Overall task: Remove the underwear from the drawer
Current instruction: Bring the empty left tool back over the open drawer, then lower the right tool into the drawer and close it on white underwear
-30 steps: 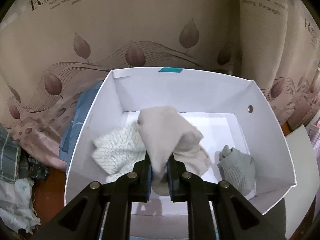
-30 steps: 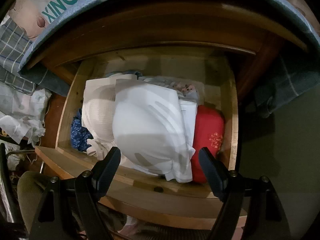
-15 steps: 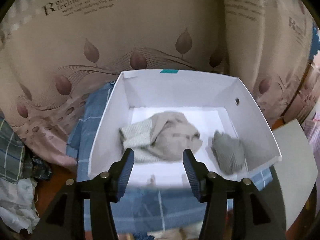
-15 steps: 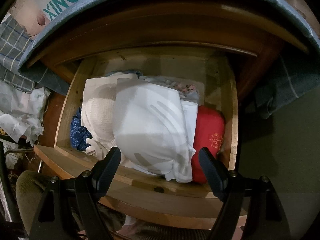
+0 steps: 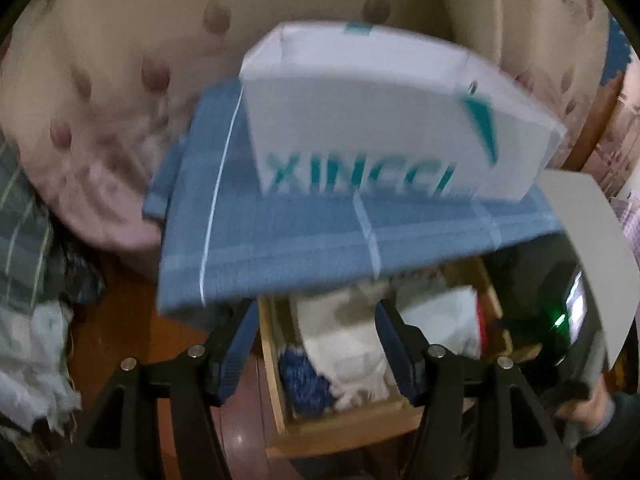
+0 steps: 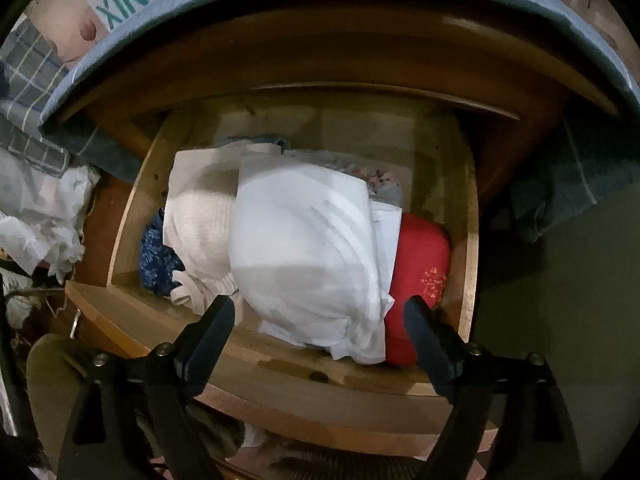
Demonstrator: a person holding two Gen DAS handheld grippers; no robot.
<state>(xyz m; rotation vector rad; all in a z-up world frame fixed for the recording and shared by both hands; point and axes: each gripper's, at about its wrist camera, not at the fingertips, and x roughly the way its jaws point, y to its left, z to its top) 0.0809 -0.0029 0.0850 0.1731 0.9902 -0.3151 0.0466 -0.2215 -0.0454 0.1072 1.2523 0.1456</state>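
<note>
The open wooden drawer [image 6: 280, 364] holds a folded white garment [image 6: 304, 248], a cream garment [image 6: 196, 220], a blue patterned piece [image 6: 154, 256] and a red item [image 6: 420, 256]. My right gripper [image 6: 319, 314] hovers over the drawer's front, its jaws opening; the white garment lies below them, untouched. In the blurred left wrist view, my left gripper [image 5: 316, 344] is above the drawer [image 5: 272, 360], its jaws opening with nothing between them. Behind it, the white XINCCI box [image 5: 360, 120] stands on a blue checked cloth [image 5: 300, 240]. The box's inside is hidden.
Crumpled white and plaid cloth [image 5: 28, 320] lies at the left. A leaf-patterned fabric [image 5: 120, 80] rises behind the box. At the lower right of the left wrist view, a hand [image 5: 592, 404] holds the other gripper's body [image 5: 568, 320].
The left gripper let go of the beige underwear into the white box, opened, then drew back and down until the drawer came into view. The right gripper stayed put and widened slightly.
</note>
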